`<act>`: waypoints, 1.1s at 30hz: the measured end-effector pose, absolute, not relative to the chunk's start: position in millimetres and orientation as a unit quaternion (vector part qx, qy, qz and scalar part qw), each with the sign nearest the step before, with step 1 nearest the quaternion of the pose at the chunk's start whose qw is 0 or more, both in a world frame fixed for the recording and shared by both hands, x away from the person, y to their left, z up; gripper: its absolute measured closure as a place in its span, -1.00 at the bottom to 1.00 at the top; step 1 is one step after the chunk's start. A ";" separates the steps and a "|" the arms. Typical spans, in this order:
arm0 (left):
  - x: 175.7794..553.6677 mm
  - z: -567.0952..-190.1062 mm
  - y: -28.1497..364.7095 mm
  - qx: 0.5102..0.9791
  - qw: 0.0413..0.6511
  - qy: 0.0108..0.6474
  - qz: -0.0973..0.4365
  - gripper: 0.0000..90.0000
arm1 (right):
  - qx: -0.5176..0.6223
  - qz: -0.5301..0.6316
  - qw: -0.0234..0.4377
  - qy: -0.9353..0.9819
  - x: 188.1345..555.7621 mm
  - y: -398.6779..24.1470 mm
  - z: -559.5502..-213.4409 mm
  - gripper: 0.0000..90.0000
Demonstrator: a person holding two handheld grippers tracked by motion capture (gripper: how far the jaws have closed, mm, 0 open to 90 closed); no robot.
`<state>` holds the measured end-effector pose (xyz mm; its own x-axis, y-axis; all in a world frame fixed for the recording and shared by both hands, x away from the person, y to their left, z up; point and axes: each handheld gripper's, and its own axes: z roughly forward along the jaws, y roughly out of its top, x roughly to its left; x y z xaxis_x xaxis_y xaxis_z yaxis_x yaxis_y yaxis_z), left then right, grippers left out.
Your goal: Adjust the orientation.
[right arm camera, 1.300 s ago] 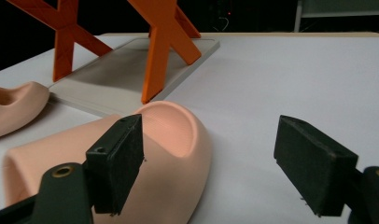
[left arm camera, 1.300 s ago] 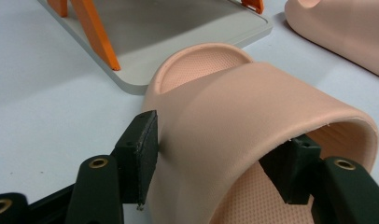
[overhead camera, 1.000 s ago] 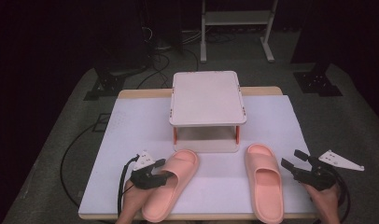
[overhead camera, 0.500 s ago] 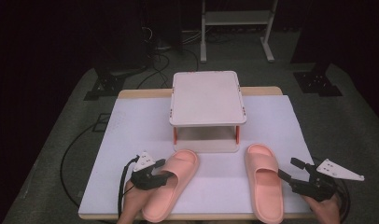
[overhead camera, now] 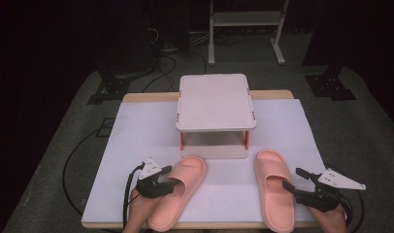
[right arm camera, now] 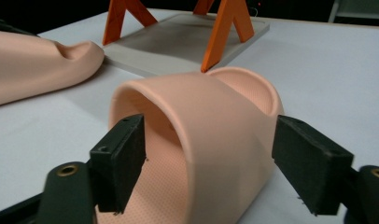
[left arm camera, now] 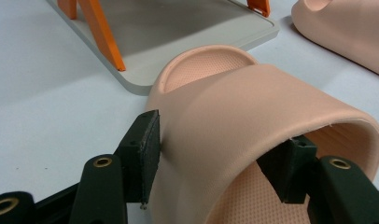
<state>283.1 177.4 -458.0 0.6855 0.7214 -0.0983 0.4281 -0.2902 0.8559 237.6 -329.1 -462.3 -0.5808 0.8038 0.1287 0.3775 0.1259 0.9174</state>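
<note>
Layout, L to R: left gripper (overhead camera: 167, 184), left slipper (overhead camera: 179, 196), two-tier shelf (overhead camera: 216, 101), right slipper (overhead camera: 274, 193), right gripper (overhead camera: 294, 180). All sit on the white table cover (overhead camera: 137, 141).

1. Left gripper: jaws pinched on the left slipper's strap. In the left gripper view (left arm camera: 215, 158) one pad presses the strap's outer wall and the other sits inside, under the strap edge. Grip looks made. Slipper sole flat on the cover, toe just short of the shelf's lower tray (left arm camera: 178, 32), angled toward it.

2. Shelf: centre-rear of the cover, orange legs, top deck and lower tray both bare.

3. Right gripper: jaws spread, one on each side of the right slipper's strap (right arm camera: 211, 116); in the right gripper view (right arm camera: 208, 163) there are gaps on both sides and no contact seen. Slipper flat on the cover, toe near the shelf's right leg.

Status (judgement): early. Likely aim is slippers onto the shelf. Done: left grasp. Left to do: close right jaws on strap, lift both slippers, place on the shelf. No slipper lifted or placed yet.
</note>
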 end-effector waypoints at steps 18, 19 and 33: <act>283.1 -459.3 177.8 0.782 0.477 0.370 0.155 -0.05 | 0.427 0.472 0.227 0.737 251.2 -318.5 -474.3 0.05; 283.1 -459.3 177.9 0.782 0.477 0.370 0.155 -0.05 | 0.426 0.470 0.231 0.738 250.8 -317.9 -474.2 0.07; 282.3 -459.5 180.6 0.776 0.482 0.378 0.155 0.02 | 0.423 0.456 0.260 0.738 250.1 -312.4 -470.7 0.47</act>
